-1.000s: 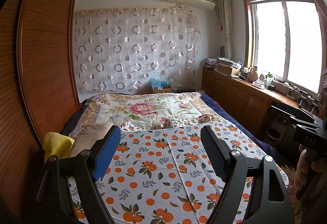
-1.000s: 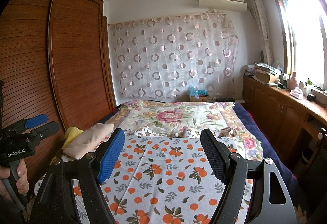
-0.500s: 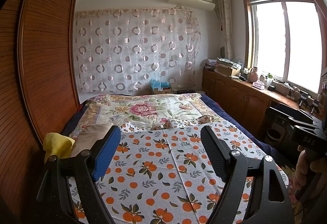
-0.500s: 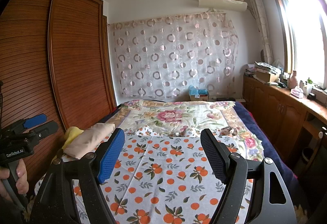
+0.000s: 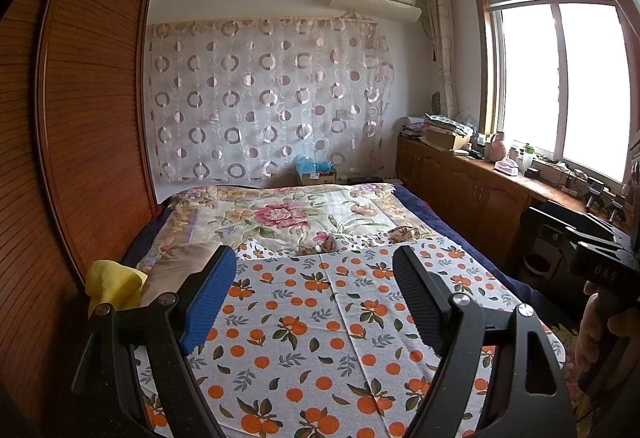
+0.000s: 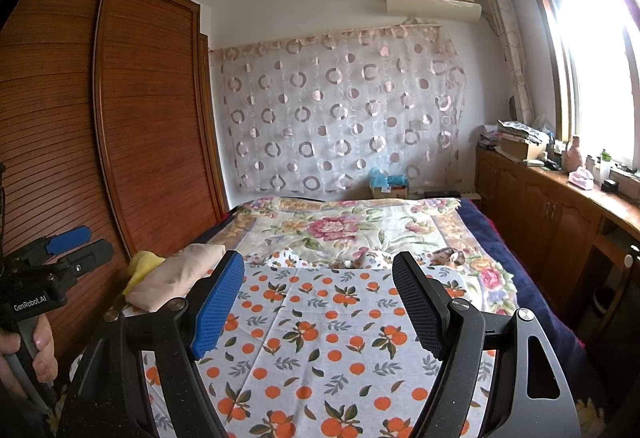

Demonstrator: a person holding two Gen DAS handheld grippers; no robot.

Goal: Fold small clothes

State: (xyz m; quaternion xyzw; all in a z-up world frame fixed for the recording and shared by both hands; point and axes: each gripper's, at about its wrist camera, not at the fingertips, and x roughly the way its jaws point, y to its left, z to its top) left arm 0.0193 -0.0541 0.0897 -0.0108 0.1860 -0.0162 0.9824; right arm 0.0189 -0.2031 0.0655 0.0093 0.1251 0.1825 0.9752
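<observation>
Indoors, left gripper and right gripper hovering over an orange-print cloth, fingers spread and gripping nothing, beige garment lying beside a yellow one.

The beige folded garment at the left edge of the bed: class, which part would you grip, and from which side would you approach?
Probably grip the beige garment at its near right edge, approaching from the orange-print sheet side. It lies as a soft, flat bundle with that edge exposed; the yellow cloth and wardrobe crowd its far left side. The open left gripper looks closer.
</observation>
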